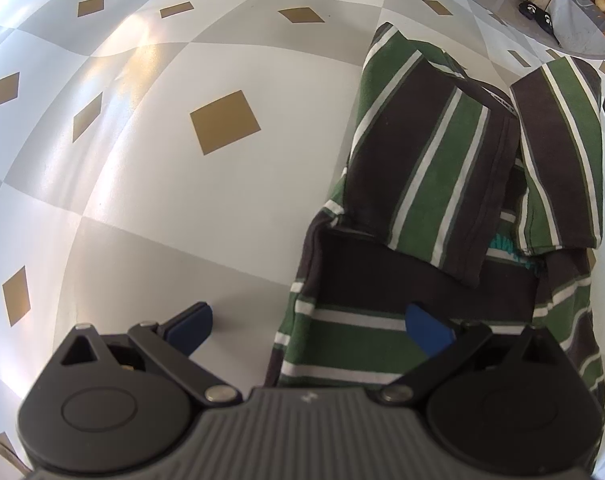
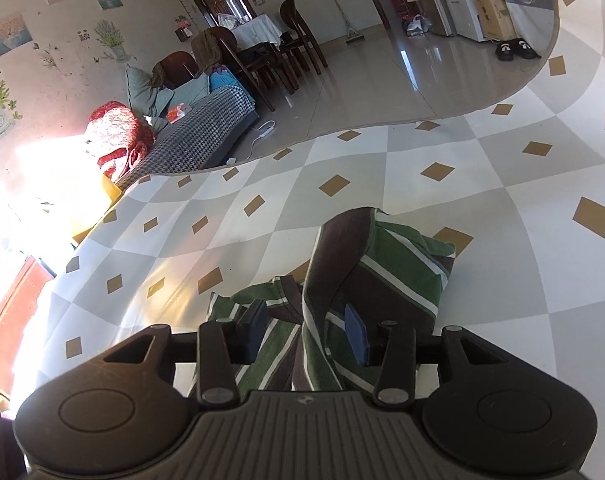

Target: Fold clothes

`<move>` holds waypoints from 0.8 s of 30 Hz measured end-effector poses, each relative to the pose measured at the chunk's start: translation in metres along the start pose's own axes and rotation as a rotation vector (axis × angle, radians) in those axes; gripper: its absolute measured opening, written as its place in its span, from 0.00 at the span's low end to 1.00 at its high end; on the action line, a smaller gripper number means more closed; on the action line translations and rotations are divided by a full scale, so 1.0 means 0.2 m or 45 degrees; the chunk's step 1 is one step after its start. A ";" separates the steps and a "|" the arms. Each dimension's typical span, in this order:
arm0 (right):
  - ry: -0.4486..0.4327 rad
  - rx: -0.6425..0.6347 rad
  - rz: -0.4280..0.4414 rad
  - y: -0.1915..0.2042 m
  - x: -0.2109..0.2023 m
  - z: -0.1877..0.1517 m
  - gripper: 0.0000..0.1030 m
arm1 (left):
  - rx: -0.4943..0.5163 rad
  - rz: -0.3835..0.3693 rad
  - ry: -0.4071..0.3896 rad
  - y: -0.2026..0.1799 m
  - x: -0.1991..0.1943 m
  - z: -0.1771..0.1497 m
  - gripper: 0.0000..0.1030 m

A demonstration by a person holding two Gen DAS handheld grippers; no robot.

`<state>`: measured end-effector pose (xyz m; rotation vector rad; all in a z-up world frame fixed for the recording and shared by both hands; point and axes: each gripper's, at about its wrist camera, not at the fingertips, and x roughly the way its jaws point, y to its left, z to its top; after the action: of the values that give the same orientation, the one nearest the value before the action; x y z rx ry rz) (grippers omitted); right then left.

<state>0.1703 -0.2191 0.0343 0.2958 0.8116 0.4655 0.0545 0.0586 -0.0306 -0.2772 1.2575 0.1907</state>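
The left gripper stands with its jaws spread wide, its blue-padded fingers well apart: one pad sits over bare table, the other over the near hem of the striped shirt, and nothing is caught between them. The shirt, in bands of green, dark brown and white, lies on the diamond-patterned tablecloth to the right of this gripper, with both sleeves folded inward so that they lie side by side across its body, a strip of teal print showing in the gap beneath them. At the right edge of the left wrist view, two dark finger tips of the other gripper show just beside the far sleeve. The right gripper is also parted, though less widely, and a raised fold of the striped shirt passes up between its fingers; the pads do not press on the cloth, so it holds nothing firmly that can be seen. Beyond it the tablecloth runs to the curved table edge, and past that are a glossy tiled floor, a sofa with a houndstooth cover, dark wooden dining chairs, and a pair of black slippers.
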 end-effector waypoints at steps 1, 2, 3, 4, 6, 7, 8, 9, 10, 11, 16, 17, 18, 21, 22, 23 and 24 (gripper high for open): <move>0.031 0.010 0.008 -0.03 0.00 -0.01 0.42 | 0.000 0.001 0.000 0.00 0.00 0.00 1.00; 0.056 0.009 0.013 -0.05 0.01 -0.02 0.42 | 0.001 0.003 -0.001 0.00 0.00 0.00 1.00; 0.078 0.006 0.017 -0.06 0.02 -0.04 0.42 | 0.002 0.005 -0.002 0.00 0.00 0.00 1.00; 0.100 0.002 0.021 -0.08 0.03 -0.06 0.42 | 0.003 0.007 -0.003 0.00 0.00 0.00 1.00; 0.144 -0.004 0.028 -0.11 0.04 -0.09 0.43 | 0.005 0.011 -0.004 0.00 0.00 0.00 1.00; 0.166 -0.007 0.032 -0.13 0.05 -0.11 0.43 | 0.006 0.013 -0.004 0.00 0.00 0.00 1.00; 0.188 -0.011 0.035 -0.15 0.06 -0.13 0.43 | 0.009 0.015 -0.004 -0.01 0.01 0.00 1.00; 0.210 -0.014 0.039 -0.16 0.07 -0.15 0.43 | 0.012 0.015 -0.004 -0.01 0.01 0.00 1.00; 0.222 -0.010 0.047 -0.17 0.08 -0.16 0.43 | 0.015 0.015 -0.004 -0.01 0.01 0.00 1.00; 0.233 -0.008 0.051 -0.18 0.09 -0.17 0.43 | 0.018 0.016 -0.005 -0.01 0.01 0.00 1.00; 0.248 -0.057 0.011 -0.13 0.10 -0.19 0.43 | 0.025 0.021 -0.009 -0.02 0.01 0.00 1.00; 0.248 -0.071 0.000 -0.12 0.10 -0.20 0.38 | 0.029 0.024 -0.011 -0.02 0.01 0.00 1.00; 0.249 -0.084 -0.011 -0.11 0.10 -0.20 0.34 | 0.034 0.029 -0.014 -0.02 0.01 0.00 1.00; 0.250 -0.124 -0.045 -0.07 0.11 -0.20 0.19 | 0.042 0.039 -0.027 -0.03 0.00 0.01 1.00; 0.242 -0.147 -0.062 -0.05 0.09 -0.20 0.16 | 0.043 0.040 -0.033 -0.03 0.00 0.01 1.00; 0.232 -0.169 -0.089 -0.02 0.08 -0.20 0.15 | 0.041 0.041 -0.040 -0.03 -0.01 0.02 1.00; 0.221 -0.190 -0.118 0.01 0.06 -0.20 0.14 | 0.039 0.043 -0.051 -0.03 -0.02 0.02 1.00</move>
<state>0.1465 -0.2092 0.0011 0.0794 0.9501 0.4660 0.0593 0.0549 -0.0251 -0.2249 1.2250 0.2044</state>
